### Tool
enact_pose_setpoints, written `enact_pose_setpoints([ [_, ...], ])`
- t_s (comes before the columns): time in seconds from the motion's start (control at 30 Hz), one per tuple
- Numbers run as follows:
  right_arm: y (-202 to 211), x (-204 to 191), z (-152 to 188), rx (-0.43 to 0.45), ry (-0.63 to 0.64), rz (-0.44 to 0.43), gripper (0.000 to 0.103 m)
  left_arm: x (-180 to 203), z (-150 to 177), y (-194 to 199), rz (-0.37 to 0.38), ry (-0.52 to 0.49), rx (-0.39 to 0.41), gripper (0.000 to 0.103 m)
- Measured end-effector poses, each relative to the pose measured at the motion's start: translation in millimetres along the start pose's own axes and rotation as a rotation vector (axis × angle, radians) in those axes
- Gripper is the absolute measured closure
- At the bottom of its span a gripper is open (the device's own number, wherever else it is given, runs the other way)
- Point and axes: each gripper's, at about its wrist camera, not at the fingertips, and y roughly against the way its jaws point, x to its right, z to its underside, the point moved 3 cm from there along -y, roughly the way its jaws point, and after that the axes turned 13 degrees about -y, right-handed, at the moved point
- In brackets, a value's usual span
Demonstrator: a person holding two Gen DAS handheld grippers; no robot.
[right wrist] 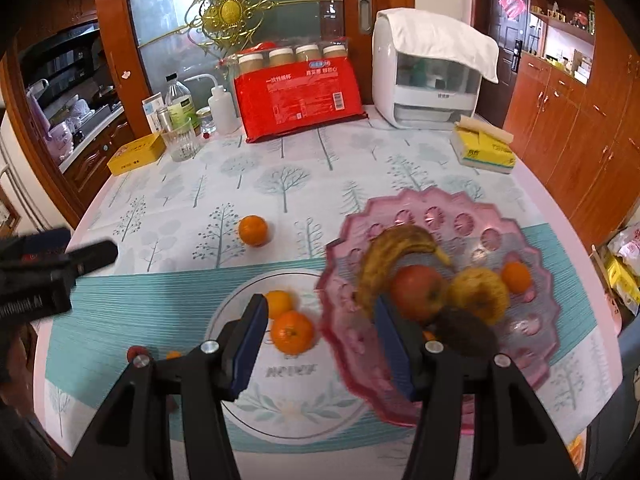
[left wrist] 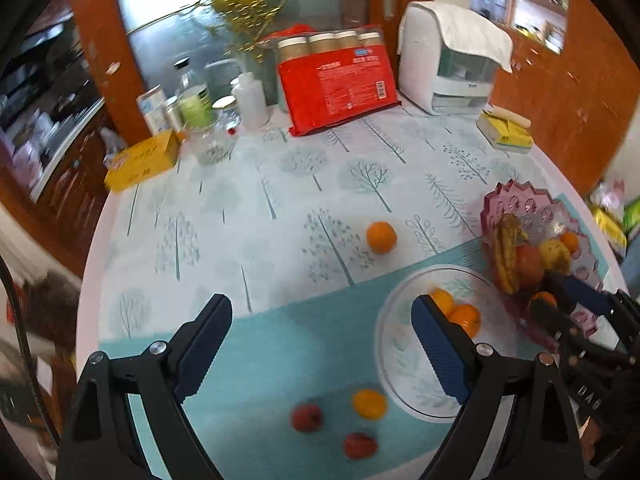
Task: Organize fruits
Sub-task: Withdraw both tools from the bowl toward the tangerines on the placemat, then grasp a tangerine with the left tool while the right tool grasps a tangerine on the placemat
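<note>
Red pack (right wrist: 298, 92) with barcode label, writing unreadable, left claw (left wrist: 322, 344) open, right claw (right wrist: 320, 344) open

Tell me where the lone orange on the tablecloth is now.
The lone orange lies on the tablecloth, beyond the white plate and left of the pink bowl.

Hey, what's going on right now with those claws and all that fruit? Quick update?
Left gripper open, empty. Right gripper open, empty, above white plate with two oranges. Pink bowl holds banana, apple. Loose orange on table, unobstructed.
</note>
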Motion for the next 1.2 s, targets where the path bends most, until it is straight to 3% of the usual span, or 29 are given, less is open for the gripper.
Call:
enact_pose_setpoints([
  [0.17, -17.8, -12.6, 17.0, -0.009, -0.063, 0.001, 0.047, -4.8, -35.3, -30.5, 0.040, -0.149, 0.021, 0.013],
  [0.4, -51.2, -15.3, 50.7, -0.043, -0.151, 0.023, 0.047, 20.3, -62.8, -114.6, 0.167, -0.303, -0.021, 0.018],
  [0.57, -79.0, -6.2, 64.3, -0.072, -0.228, 0.055, 0.047, 38.2, -62.4, -160.5, 0.218, -0.303, -0.055, 0.021],
  [0.77, -95.8, 3.0, 61.7, -0.031, -0.301, 0.099, 0.047, 48.7, -59.3, -195.9, 0.248, -0.265, -0.079, 0.026],
  [0.97, -106.1, 4.9, 55.9, -0.010, -0.315, 0.112, 0.047, 55.6, -54.0, -214.5, 0.280, -0.255, -0.102, 0.041],
  [1.13, -108.4, 5.1, 55.9, -0.001, -0.324, 0.070, 0.057, 62.7, -53.4, -217.5, 0.332, -0.247, -0.091, 0.065],
  [1.2, -108.2, 3.5, 56.2, 0.002, -0.311, 0.073, 0.057, 65.9, -52.4, -215.4, 0.308, -0.260, -0.085, 0.065],
])
